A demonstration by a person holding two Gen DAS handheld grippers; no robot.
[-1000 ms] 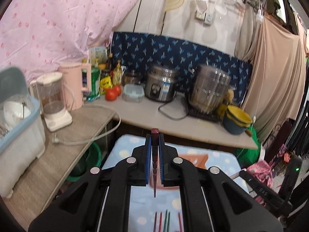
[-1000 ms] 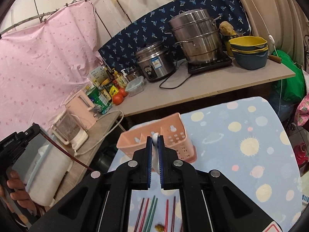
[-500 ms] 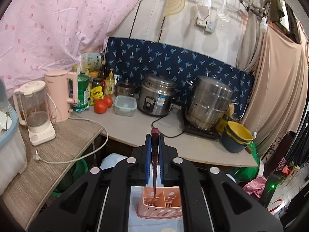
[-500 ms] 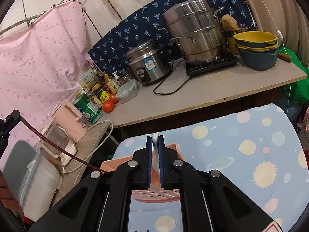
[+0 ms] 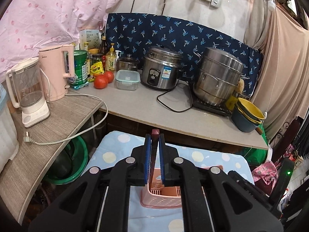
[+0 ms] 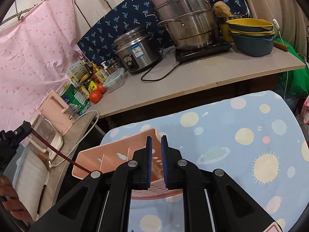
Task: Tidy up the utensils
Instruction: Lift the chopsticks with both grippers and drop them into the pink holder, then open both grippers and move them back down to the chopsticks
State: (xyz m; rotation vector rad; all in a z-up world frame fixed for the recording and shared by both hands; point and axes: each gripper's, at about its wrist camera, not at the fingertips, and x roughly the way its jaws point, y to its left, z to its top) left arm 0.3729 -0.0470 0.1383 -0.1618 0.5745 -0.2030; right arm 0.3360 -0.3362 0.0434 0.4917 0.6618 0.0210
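Observation:
My left gripper [image 5: 154,137] is shut on a dark red chopstick [image 5: 155,135] that points down into the pink slotted basket [image 5: 162,199] on the blue spotted cloth. From the right wrist view the same chopstick [image 6: 58,151] slants from the left gripper [image 6: 13,137] to the basket's [image 6: 115,150] left end. My right gripper [image 6: 156,141] hangs over the basket's right compartment. Its jaws are opening, with a gap between the blue pads [image 6: 148,154]. A pale blurred utensil [image 6: 155,170] shows low in that gap, free of the pads.
Behind the cloth-covered table [image 6: 241,135] runs a counter with a rice cooker [image 5: 161,68], a steamer pot [image 5: 218,77], stacked bowls [image 5: 248,116], tomatoes [image 5: 100,81], a pink kettle [image 5: 57,71] and a blender [image 5: 29,89]. A person's hand [image 6: 7,191] shows at far left.
Both grippers came down over the basket. The chopstick's lower end now reaches into it. The white handle tip that stood above the right pads is gone, and those pads have parted.

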